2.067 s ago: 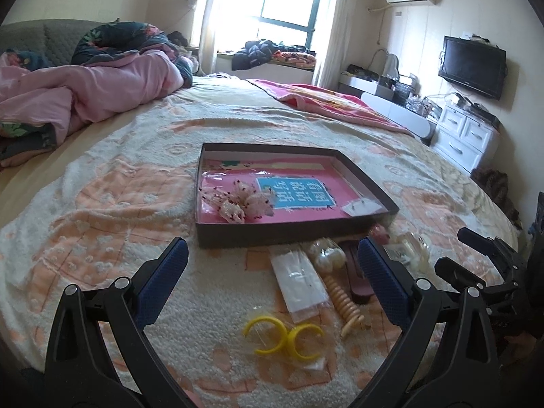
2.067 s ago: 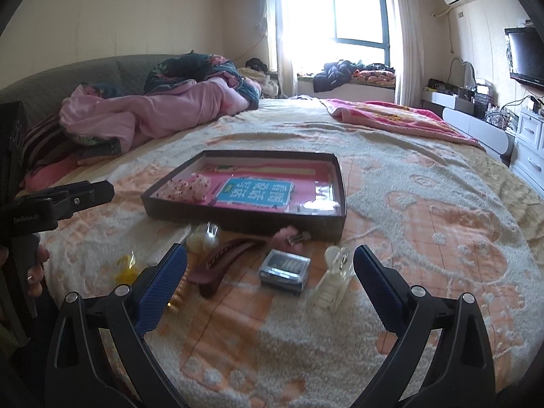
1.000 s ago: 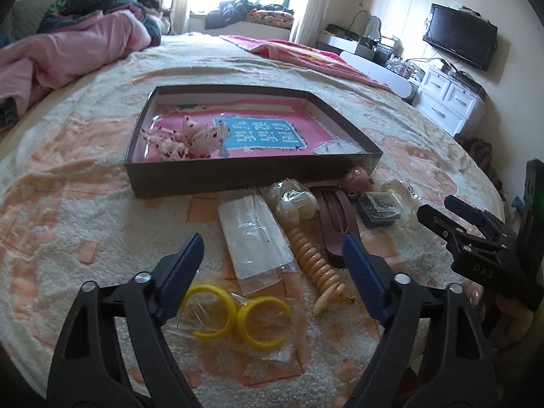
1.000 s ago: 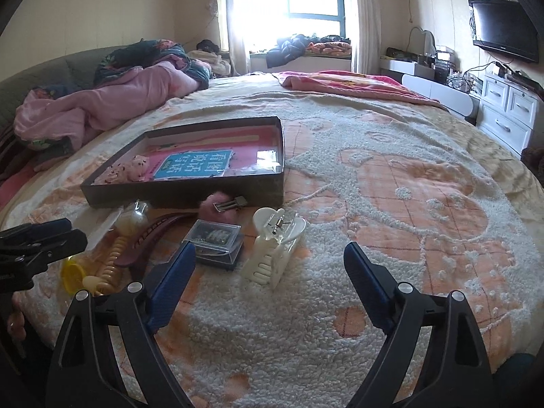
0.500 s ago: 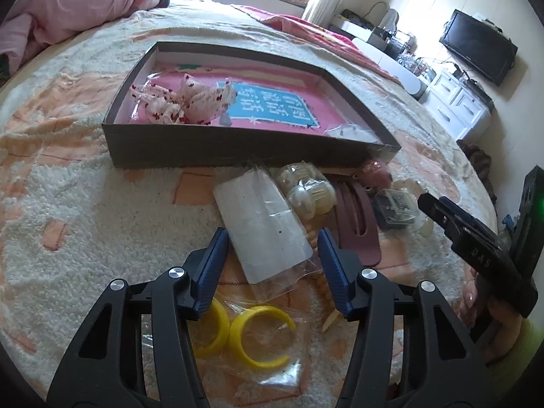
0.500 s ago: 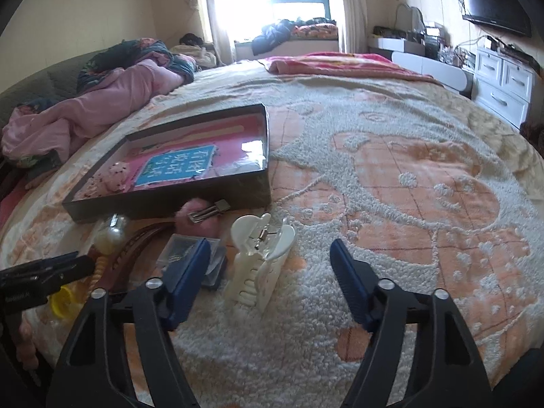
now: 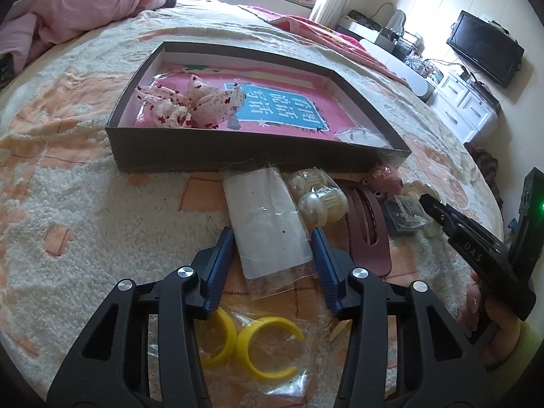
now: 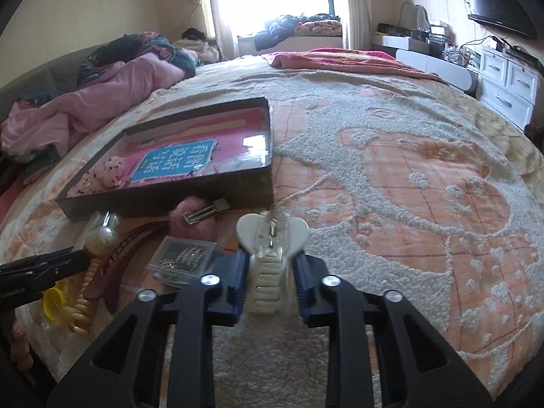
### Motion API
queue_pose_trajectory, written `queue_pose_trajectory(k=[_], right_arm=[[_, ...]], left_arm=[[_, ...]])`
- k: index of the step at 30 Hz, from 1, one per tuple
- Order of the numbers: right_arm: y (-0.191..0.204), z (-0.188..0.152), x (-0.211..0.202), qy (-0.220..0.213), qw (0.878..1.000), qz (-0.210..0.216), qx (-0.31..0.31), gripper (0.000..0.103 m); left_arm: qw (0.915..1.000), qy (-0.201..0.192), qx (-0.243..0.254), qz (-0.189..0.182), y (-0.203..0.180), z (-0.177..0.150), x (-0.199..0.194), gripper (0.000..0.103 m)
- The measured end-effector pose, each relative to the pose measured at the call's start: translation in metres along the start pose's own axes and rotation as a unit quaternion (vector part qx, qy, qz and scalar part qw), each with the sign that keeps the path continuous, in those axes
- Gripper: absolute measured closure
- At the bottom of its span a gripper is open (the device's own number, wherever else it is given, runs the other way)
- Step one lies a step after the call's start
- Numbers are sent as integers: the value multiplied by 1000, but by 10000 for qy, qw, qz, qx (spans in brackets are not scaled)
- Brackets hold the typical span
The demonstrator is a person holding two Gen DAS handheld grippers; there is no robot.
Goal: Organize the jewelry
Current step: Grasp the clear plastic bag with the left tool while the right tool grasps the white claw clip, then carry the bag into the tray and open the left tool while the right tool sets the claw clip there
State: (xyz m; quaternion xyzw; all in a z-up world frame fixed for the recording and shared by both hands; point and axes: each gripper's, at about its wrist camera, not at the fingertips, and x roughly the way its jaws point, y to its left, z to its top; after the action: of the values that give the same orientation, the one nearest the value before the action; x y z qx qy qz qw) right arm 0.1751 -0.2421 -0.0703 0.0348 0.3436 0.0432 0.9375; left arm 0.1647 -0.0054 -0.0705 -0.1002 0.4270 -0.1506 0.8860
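Note:
A dark shallow box (image 7: 217,156) with a pink lining lies on the bed and holds a spotted scrunchie (image 7: 190,105); it also shows in the right wrist view (image 8: 238,187). My left gripper (image 7: 273,255) straddles a clear packet with a white card (image 7: 268,227), its pads close to the packet's sides but apart from them. Yellow rings in a bag (image 7: 251,343) lie under it. My right gripper (image 8: 268,275) has its pads at both sides of a white claw hair clip (image 8: 270,251). A maroon clip (image 8: 115,272) and a small clear case (image 8: 182,258) lie to the left.
A pearl clip in a bag (image 7: 319,197), a pink fluffy clip (image 8: 195,214) and a beige spiral tie (image 8: 83,302) lie in front of the box. A pink quilt (image 8: 102,102) is heaped at the far left. White drawers (image 8: 510,85) and a TV (image 7: 482,51) stand by the wall.
Both grippers have moved down and forward and narrowed. The left one now brackets the clear packet; the right one has closed in around the white claw clip.

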Motion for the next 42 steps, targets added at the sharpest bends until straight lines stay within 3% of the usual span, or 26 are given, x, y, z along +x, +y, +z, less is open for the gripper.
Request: queue_pose_trajectory(k=[15,30,42], right_arm=[[-10,3,-26,-395,9991,171,37,82],[31,21,-42,-610,9957,568,-415,82],[52,44,-30,-686,9935,692,-581,82]], left_arm=[[9985,-503,170,144,-4,3,-26,68],[9960,-874,8,192,17,18,-43,70],[9928,-1181,3,199,25,41,-51,70]])
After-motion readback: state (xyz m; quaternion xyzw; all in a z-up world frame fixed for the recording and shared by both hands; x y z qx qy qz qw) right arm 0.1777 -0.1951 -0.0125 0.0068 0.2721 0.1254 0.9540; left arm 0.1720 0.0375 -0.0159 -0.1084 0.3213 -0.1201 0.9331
